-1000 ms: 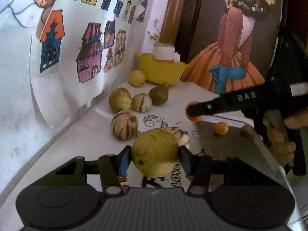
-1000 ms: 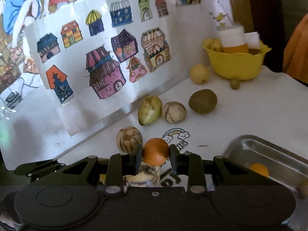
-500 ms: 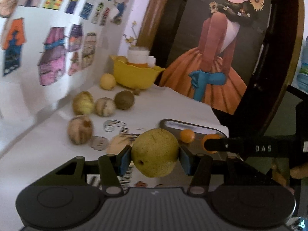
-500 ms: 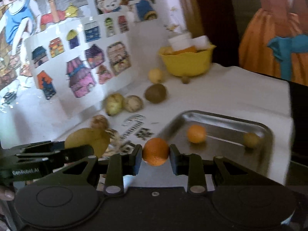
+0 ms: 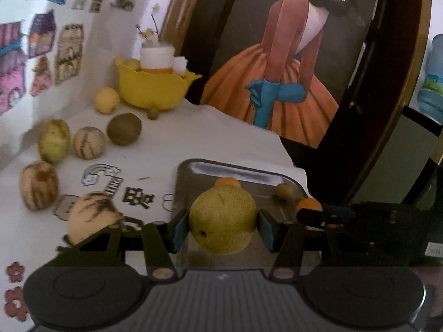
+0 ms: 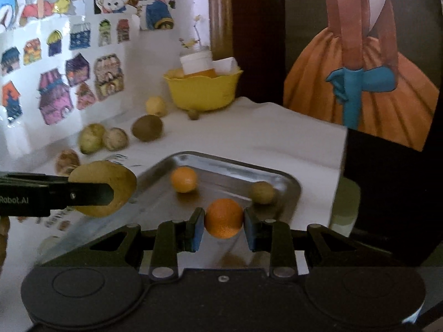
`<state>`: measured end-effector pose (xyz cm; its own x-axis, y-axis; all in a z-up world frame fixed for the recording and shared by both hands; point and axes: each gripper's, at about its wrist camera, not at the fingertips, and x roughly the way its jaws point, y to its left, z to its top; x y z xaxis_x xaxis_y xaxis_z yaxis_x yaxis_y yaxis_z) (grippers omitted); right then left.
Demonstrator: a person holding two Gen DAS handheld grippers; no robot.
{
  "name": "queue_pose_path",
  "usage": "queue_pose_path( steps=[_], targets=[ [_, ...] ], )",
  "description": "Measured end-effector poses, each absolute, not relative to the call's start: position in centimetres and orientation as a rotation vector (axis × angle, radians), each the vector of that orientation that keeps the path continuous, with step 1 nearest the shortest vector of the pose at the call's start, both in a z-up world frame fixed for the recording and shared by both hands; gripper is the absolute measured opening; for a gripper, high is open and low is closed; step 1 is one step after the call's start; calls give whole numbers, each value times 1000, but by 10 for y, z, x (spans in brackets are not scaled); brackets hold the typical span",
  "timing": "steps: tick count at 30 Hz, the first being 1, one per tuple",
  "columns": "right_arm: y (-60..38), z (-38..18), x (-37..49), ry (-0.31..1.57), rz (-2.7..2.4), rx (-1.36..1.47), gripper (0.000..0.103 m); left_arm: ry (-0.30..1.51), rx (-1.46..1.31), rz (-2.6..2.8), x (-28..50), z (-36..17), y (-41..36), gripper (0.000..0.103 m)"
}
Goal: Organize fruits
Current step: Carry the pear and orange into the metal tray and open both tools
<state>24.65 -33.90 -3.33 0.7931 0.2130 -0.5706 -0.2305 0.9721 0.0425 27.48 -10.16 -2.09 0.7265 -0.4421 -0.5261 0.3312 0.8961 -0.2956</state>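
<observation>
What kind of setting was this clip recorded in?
Probably a home room, perhaps a child's corner: cartoon house stickers cover the wall, a white cloth table holds loose fruit and a yellow bowl, and a large painting of a figure in an orange dress leans behind it.

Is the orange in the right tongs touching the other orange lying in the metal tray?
Apart. The right wrist view shows the held orange between the right tongs, with bare tray floor separating it from the other orange.

Tray (image 6: 289, 185) looks like shiny metal w/ glossy reflections, yellow bowl (image 6: 202, 91) smooth plastic, pear (image 5: 223, 218) matt & speckled, orange (image 6: 224, 218) dimpled skin.
</observation>
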Motion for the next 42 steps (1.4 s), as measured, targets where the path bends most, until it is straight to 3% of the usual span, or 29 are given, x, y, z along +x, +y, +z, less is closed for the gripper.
queue_pose_path(
  steps=[34, 39, 42],
  targets=[
    [-330, -60, 262, 579, 172, -173, 33, 671, -167, -403, 299, -45, -134, 58],
    [-331, -60, 259, 569, 174, -172, 38, 667, -163, -394, 296, -43, -134, 60],
    [-330, -57, 252, 549, 171, -191, 46, 663, -186, -388, 293, -41, -132, 70]
  ],
)
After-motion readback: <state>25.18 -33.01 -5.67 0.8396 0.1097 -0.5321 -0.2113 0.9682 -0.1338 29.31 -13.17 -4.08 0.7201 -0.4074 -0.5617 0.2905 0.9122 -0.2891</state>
